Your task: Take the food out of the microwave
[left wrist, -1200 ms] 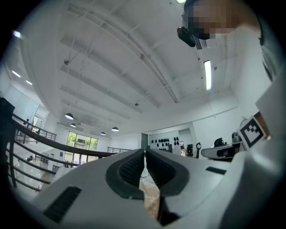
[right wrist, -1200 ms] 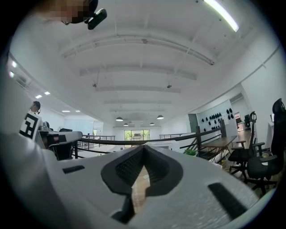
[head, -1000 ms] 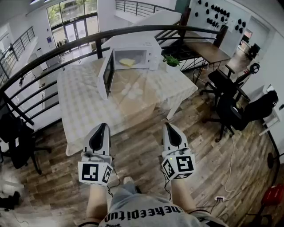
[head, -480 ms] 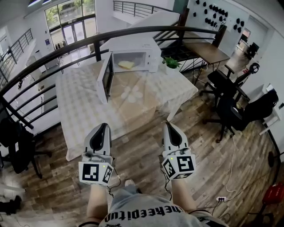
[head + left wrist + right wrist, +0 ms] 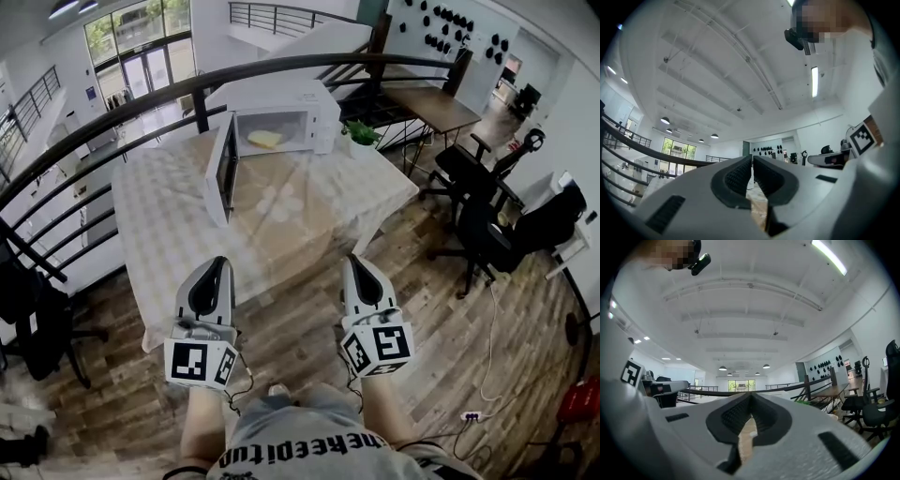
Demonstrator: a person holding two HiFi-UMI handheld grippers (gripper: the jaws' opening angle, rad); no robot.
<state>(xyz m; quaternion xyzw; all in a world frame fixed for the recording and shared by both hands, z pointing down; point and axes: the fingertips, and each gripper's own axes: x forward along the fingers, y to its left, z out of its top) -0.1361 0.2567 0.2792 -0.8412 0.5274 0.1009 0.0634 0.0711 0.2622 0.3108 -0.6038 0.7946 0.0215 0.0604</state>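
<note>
Well ahead of both pairs of fingers, at the bench's [image 5: 169,216] far side, the microwave [image 5: 291,101] stands with its door [image 5: 223,169] swung open and the yellow food [image 5: 264,139] inside. The left gripper [image 5: 221,264] and right gripper [image 5: 353,262] hang side by side, short of the bench's near edge. Each has its fingers pressed together on nothing.

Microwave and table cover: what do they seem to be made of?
Microwave: white, smooth casing, probably painted metal or plastic; its open door has a dark, glass-like window. Table cover: pale checked cloth, draping over the edges.
</note>
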